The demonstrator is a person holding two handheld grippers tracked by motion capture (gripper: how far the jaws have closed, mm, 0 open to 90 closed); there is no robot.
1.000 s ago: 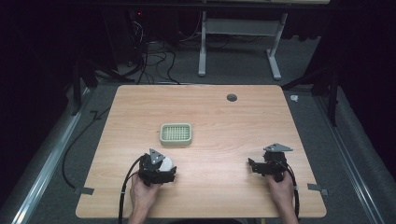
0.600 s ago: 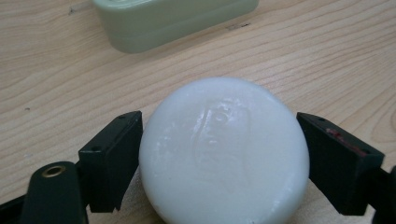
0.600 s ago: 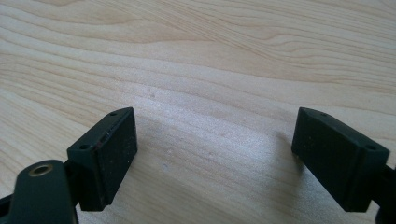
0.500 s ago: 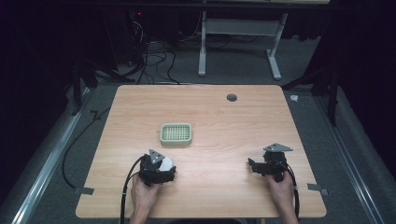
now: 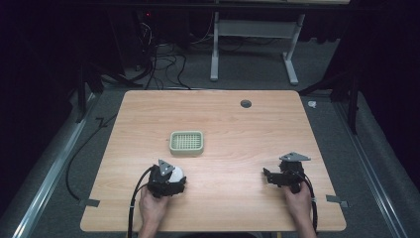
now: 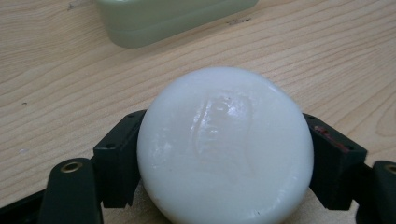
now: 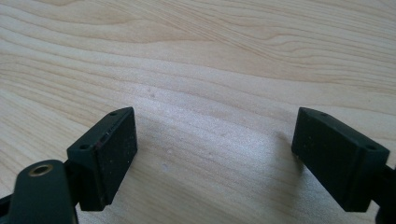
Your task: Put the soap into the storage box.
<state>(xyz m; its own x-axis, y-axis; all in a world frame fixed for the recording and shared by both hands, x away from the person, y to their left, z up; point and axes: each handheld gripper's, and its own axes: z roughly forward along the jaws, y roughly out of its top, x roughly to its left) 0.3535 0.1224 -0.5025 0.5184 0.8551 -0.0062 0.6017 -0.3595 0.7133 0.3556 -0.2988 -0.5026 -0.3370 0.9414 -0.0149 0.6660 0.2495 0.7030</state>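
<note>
High view: green soap dish (image 5: 186, 142) mid bench (image 5: 223, 119), just beyond left tongs (image 5: 171, 177); nothing btwn them. Right tongs (image 5: 267, 174) well apart, over bare wood.
Left gripper view: white soap bar (image 6: 224, 144) pinched btwn both jaws, dish edge just ahead.
Right gripper view: right tongs spread, holding nothing.
Vs 1 s ago: no visible change.
</note>
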